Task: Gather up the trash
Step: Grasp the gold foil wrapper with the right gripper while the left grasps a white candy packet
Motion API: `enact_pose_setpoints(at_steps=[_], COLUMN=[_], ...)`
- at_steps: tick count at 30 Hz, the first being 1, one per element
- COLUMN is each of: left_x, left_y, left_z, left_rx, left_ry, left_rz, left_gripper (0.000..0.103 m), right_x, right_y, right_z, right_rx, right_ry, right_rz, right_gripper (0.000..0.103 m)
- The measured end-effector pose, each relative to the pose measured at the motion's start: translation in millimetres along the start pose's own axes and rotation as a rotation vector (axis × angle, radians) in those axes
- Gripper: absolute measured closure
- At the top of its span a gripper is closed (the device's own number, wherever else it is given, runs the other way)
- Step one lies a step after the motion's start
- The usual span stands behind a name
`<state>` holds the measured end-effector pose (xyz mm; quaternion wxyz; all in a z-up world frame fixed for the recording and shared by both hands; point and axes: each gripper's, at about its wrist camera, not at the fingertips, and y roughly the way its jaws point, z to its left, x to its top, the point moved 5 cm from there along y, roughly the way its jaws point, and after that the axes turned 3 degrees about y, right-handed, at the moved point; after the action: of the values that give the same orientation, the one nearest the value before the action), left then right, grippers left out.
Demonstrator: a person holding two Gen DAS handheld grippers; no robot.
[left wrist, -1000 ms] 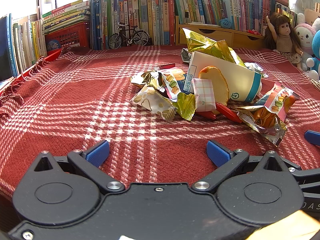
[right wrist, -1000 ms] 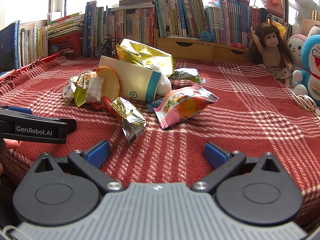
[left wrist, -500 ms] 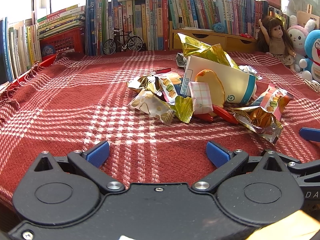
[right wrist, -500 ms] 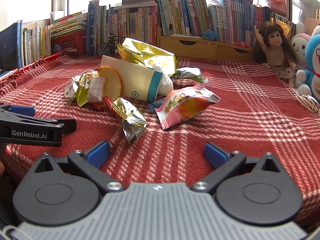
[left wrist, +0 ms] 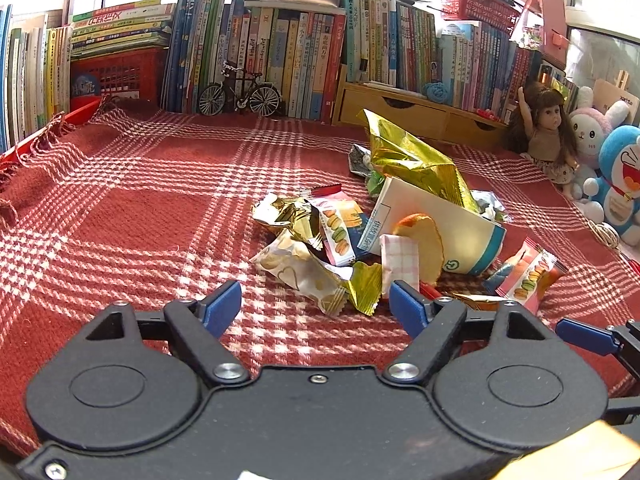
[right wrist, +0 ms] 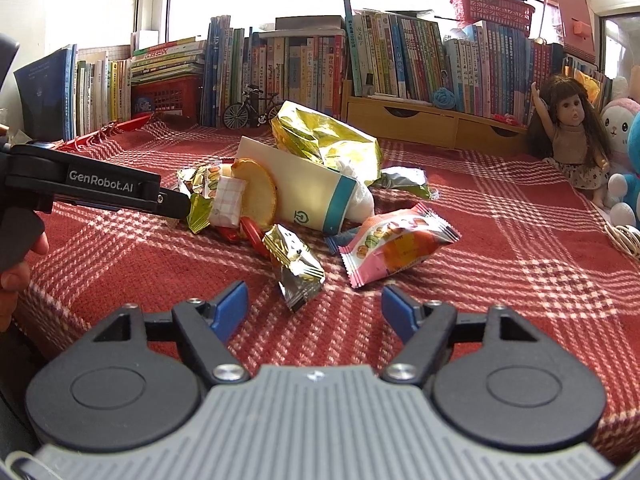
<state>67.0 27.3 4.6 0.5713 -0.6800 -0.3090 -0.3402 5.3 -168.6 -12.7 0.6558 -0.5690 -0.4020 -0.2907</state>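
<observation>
A heap of trash lies on the red plaid cloth [left wrist: 132, 216]. It holds a tipped paper cup [left wrist: 440, 220], a gold foil bag [left wrist: 412, 160], a pink checked packet [left wrist: 398, 262] and a white-and-gold wrapper [left wrist: 298, 270]. My left gripper [left wrist: 316, 308] is open, its tips just short of that wrapper and a small gold wrapper [left wrist: 366, 286]. My right gripper [right wrist: 316, 310] is open too, low over the cloth. A crumpled silver-gold wrapper [right wrist: 298, 268] lies just ahead between its fingers, with a pink macaron packet [right wrist: 396, 246] beyond it to the right. From the right wrist view, the left gripper [right wrist: 172, 204] reaches the heap's left edge.
Rows of books [right wrist: 280, 68] line the back, with a model bicycle [left wrist: 240, 94], a red basket [left wrist: 116, 76] and a wooden drawer box [right wrist: 432, 124]. A doll [right wrist: 572, 136] and plush toys [left wrist: 616, 176] stand at the right. A hand [right wrist: 16, 276] holds the left gripper.
Both grippers have moved forward toward the heap and their fingers have narrowed a little. The left gripper's tips now sit at the nearest wrappers. Nothing has been taken hold of.
</observation>
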Motion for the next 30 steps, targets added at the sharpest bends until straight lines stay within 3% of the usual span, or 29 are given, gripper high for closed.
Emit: enact_pose_setpoints(at_steps=[5,15,17,23,30], left_x=[11.0,24.1,25.9,29.4,34.5], left_y=[17.8,54.2,56.5,44.7,22.0], left_z=[13.8,29.0,30.0,27.2,16.6], left_rx=[-0.011,-0.022,-0.020,-0.033,-0.051], left_ry=[-0.075,-0.221,-0.237,-0.222,-0.185], left_rz=[0.033,0.092,0.099,0.073,0.035], left_gripper=[0.043,0.056,0.078,0.082,0.082], right_x=[8.9,16.3,16.9,13.3,15.0], right_y=[5.2,22.0,26.3,32.4,22.5], right_z=[4.3,11.0,10.9,7.8,7.1], right_rx=[0.013,0.012,0.012,0.014,0.018], right_ry=[-0.010,-0.029,-0.027,0.012,0.020], right_rz=[-0.005,0.021,0.033,0.070,0.047], right_gripper=[0.035,0.041,0.045,0.066,0.069])
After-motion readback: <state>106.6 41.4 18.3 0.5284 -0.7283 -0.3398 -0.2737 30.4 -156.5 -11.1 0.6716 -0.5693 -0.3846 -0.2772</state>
